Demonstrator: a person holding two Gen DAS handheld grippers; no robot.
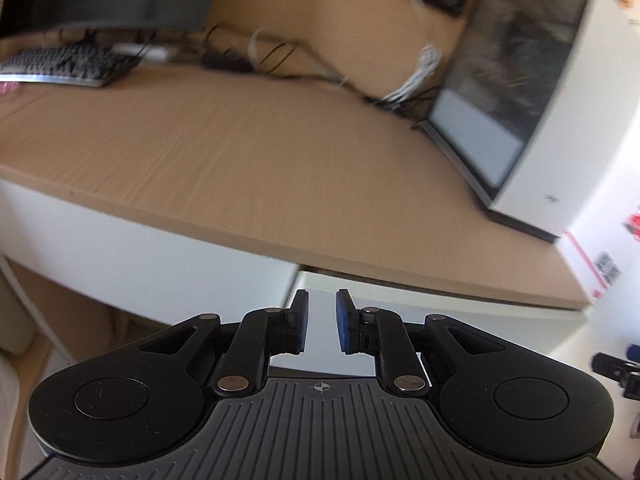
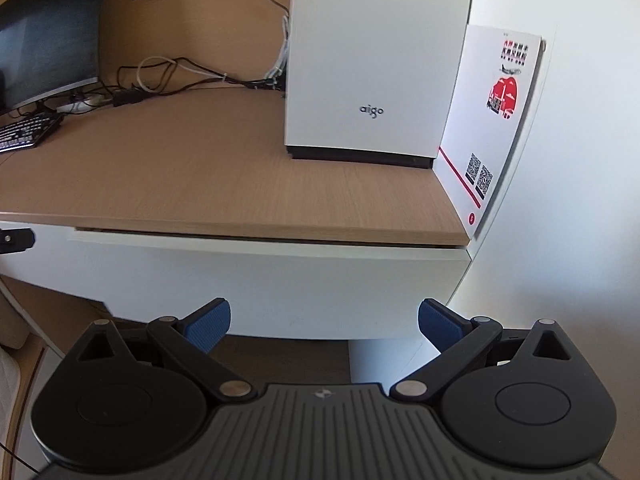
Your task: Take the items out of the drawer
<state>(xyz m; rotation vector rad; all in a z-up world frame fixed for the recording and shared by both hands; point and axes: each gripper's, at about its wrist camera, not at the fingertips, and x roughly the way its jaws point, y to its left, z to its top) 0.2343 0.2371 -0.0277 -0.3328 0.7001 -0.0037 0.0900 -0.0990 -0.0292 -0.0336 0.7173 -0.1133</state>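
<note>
Both grippers hang empty in front of the desk (image 2: 224,184), pointed down at the white drawer (image 2: 280,280) under its right end; the drawer front sits flush and shut, so whatever it holds is hidden and nothing has been taken out yet; the right gripper (image 2: 324,326) is spread wide with bare space between its blue pads, probably so it can take the drawer's edge, since no handle shows; the left gripper (image 1: 321,322) is nearly closed, only a narrow slit between its pads and nothing in it, likely kept tucked as it travels, for its view is smeared; a white PC case (image 2: 376,60) stands at the back right corner, clear of the front edge, and reads "aigo"; a white card (image 2: 484,120) leans upright between case and wall, with a red figure, a red stripe, two QR codes and small print too fine to read; a monitor (image 2: 44,32) and keyboard (image 2: 24,132) sit far left; cables (image 2: 168,76) trail behind.
</note>
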